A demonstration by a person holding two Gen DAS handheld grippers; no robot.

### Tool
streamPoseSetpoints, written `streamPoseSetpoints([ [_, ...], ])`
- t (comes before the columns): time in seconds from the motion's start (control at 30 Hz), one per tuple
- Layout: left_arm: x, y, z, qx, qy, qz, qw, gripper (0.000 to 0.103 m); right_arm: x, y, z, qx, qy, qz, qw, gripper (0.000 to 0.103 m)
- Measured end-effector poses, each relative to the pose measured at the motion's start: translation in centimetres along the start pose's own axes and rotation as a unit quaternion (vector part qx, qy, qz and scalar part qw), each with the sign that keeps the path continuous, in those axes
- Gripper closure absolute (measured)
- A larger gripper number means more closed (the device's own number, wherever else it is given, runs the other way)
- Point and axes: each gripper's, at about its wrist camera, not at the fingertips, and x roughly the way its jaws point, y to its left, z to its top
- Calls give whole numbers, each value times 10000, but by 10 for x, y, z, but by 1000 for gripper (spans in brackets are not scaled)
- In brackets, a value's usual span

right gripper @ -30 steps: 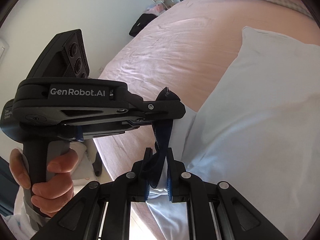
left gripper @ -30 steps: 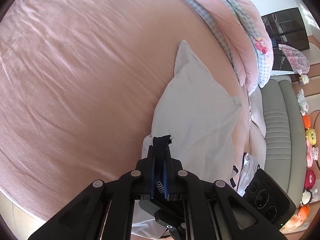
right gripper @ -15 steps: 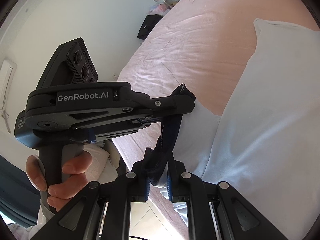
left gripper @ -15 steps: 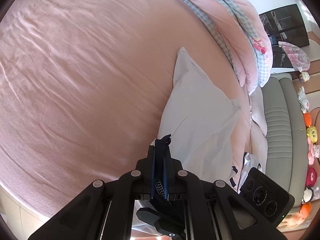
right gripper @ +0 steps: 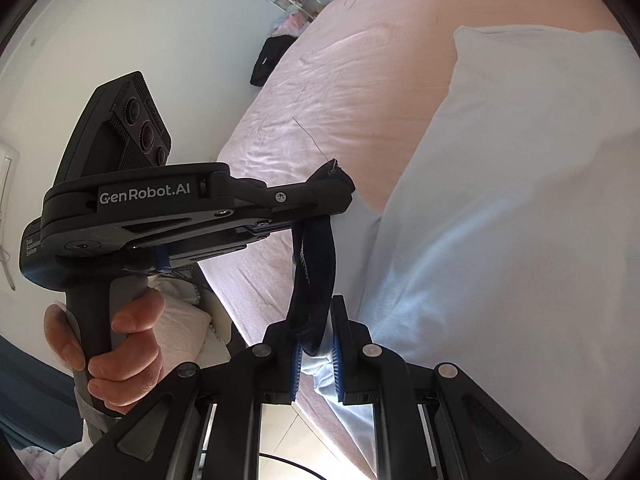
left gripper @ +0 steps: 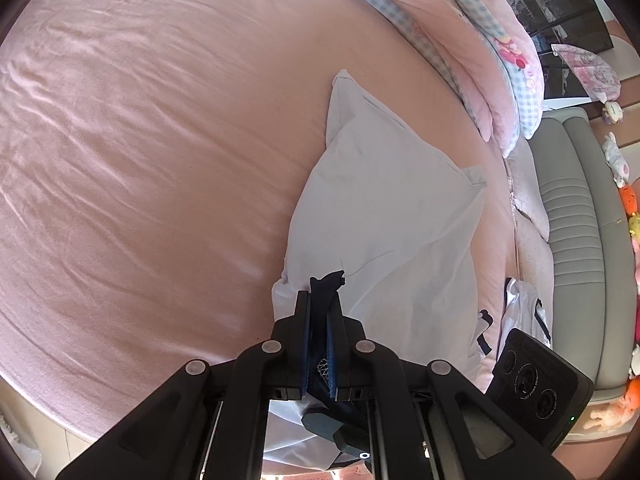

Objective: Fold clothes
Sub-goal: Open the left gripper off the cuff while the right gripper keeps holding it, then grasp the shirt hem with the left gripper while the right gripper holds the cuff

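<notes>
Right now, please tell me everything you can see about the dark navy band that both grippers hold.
The dark navy band looks like knit trim sewn to the white garment, perhaps its collar or hem. It runs as a short, slightly twisted strip between the two grippers. The left gripper is shut on its upper end, where a loose thread sticks out. The right gripper is shut on its lower end. White stitching shows along one edge. The garment hangs from it and lies on the pink bed sheet.

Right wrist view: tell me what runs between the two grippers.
A dark navy trim of the white garment spans from the left gripper down to the right gripper, each clamped on it.
</notes>
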Motion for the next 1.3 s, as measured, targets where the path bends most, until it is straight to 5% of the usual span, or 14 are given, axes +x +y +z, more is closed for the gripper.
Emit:
streamPoseSetpoints([
  [0.43, 48, -31, 0, 436, 395, 239, 9980, 98, -5, -32, -11, 264, -24, -359, 9990, 93],
  [0.7, 60, -52, -14, 1059, 414, 787, 9904, 97, -2, -47, -23, 408, 86, -744, 9964, 93],
  [0.9, 40, -59, -28, 1507, 208, 1257, 9803, 94, -6, -45, -30, 277, 153, -1105, 9934, 93],
  [1.13, 8, -45, -66, 2078, -424, 1980, 9570, 94, -2, -47, -29, 340, 217, -1198, 9920, 93],
  [1.2, 2, -41, -76, 2155, -580, 2032, 9534, 94, 1, -48, -27, 381, 220, -1163, 9922, 93],
  [1.3, -1, -28, -87, 2098, -672, 1728, 9600, 94, 0, -48, -28, 332, 224, -1152, 9925, 93],
])
